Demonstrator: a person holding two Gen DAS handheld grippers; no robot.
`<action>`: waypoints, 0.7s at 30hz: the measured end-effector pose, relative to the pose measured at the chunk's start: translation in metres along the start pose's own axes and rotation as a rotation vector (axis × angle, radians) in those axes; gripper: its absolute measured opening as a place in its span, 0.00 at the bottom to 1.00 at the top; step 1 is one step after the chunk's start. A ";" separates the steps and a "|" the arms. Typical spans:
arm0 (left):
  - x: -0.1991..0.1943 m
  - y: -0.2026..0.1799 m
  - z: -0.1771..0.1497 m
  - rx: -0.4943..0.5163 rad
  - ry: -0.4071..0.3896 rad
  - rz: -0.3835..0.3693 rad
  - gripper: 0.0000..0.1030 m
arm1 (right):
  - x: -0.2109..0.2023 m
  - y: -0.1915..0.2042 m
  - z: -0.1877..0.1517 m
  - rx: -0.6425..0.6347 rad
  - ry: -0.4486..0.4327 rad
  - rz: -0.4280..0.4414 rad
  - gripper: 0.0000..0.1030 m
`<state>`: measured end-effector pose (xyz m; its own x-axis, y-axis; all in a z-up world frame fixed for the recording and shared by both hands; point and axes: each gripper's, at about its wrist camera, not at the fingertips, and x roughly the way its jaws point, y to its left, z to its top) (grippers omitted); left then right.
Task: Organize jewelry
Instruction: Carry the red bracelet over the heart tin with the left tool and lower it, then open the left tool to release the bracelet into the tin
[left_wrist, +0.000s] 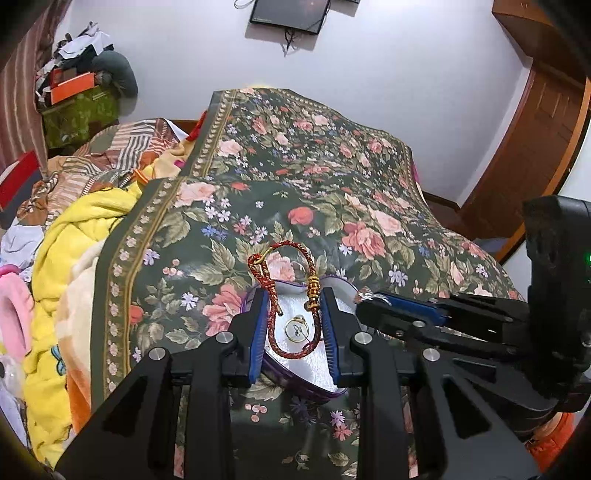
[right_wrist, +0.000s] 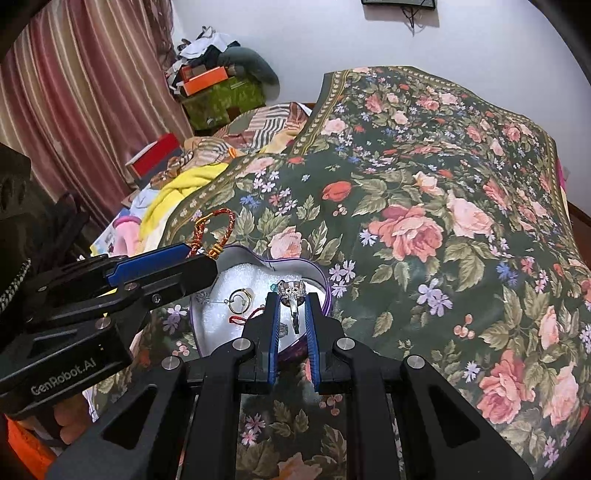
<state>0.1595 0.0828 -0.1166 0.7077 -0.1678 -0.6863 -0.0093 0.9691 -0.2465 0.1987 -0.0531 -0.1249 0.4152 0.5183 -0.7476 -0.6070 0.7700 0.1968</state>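
The left gripper clamps a red braided bracelet over the heart-shaped jewelry box on the floral bedspread. The right gripper pinches a silver stone ring above the box's white lining, where a gold ring lies.

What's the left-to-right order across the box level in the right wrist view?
Left gripper holding the red braided bracelet → gold hoop on the white foam → silver ring held in the right gripper → box rim → floral cloth.
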 end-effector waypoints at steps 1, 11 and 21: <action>0.001 0.000 -0.001 0.001 0.003 -0.001 0.25 | 0.002 0.000 0.000 -0.002 0.004 0.000 0.12; 0.008 0.001 -0.002 -0.008 0.028 -0.020 0.25 | 0.006 0.004 -0.003 -0.034 0.012 -0.001 0.12; 0.009 0.002 -0.001 -0.025 0.047 -0.030 0.32 | 0.001 0.006 -0.005 -0.048 0.020 -0.010 0.14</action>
<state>0.1653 0.0833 -0.1235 0.6742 -0.2057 -0.7094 -0.0065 0.9587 -0.2843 0.1923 -0.0503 -0.1274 0.4080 0.5029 -0.7620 -0.6349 0.7561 0.1591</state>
